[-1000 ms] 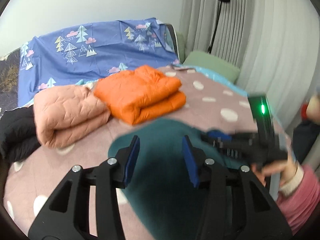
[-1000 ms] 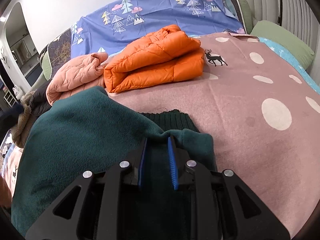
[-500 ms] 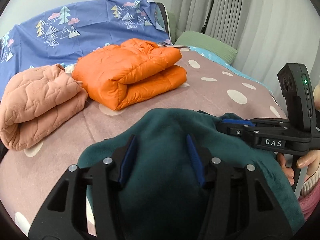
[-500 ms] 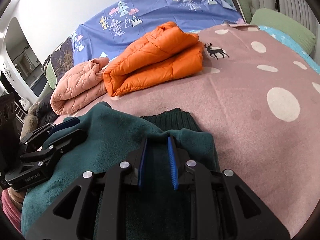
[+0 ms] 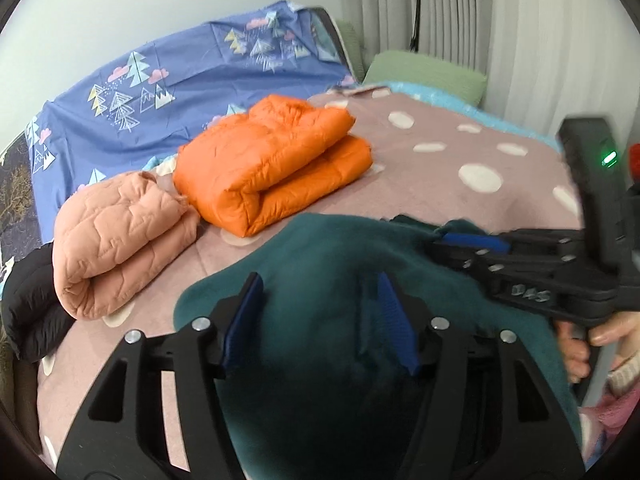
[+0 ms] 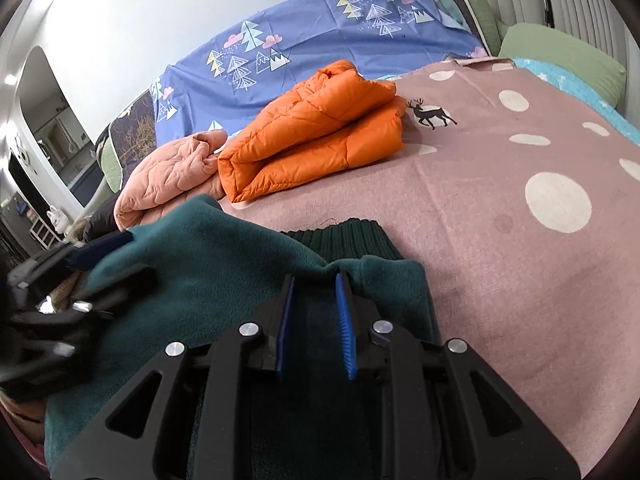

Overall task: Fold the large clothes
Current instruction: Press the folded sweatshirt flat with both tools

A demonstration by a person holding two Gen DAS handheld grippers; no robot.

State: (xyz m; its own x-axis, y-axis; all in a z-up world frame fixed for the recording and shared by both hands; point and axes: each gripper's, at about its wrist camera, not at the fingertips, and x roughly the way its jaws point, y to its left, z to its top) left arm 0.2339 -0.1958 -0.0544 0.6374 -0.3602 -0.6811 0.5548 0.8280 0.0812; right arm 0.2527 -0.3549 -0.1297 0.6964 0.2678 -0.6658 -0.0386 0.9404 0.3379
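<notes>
- The teal fleece (image 5: 320, 360) is the landmark here. It's bunched up at the near edge of the pink dotted bedspread (image 6: 520, 260), right under both tools.
- Left gripper (image 5: 320, 320) hangs over the near part of the fleece, pointing up the bed. Its blue pads (image 5: 242, 320) are spread pretty wide with fleece showing between them, and they don't look clamped on anything.
- Right gripper (image 6: 314, 320) is on the fleece's right end with its pads close together and a fold of teal pinched between them. From the left wrist view it comes in sideways from the right of the fleece, held level, with the person's hand (image 5: 592, 340) wrapped round the handle.
- A dark ribbed hem (image 6: 344, 236) pokes out from under the fleece on its far side.
- Further back from the fleece sits a folded orange puffer jacket (image 5: 272, 168), with a rolled peach quilted jacket (image 5: 116, 240) touching its left side.
- A black garment (image 5: 28, 304) is left of the peach one.
- Far behind it all, a blue tree-print sheet (image 6: 320, 32) is draped up by the wall, and a green pillow (image 6: 560, 60) is off to the far right.
</notes>
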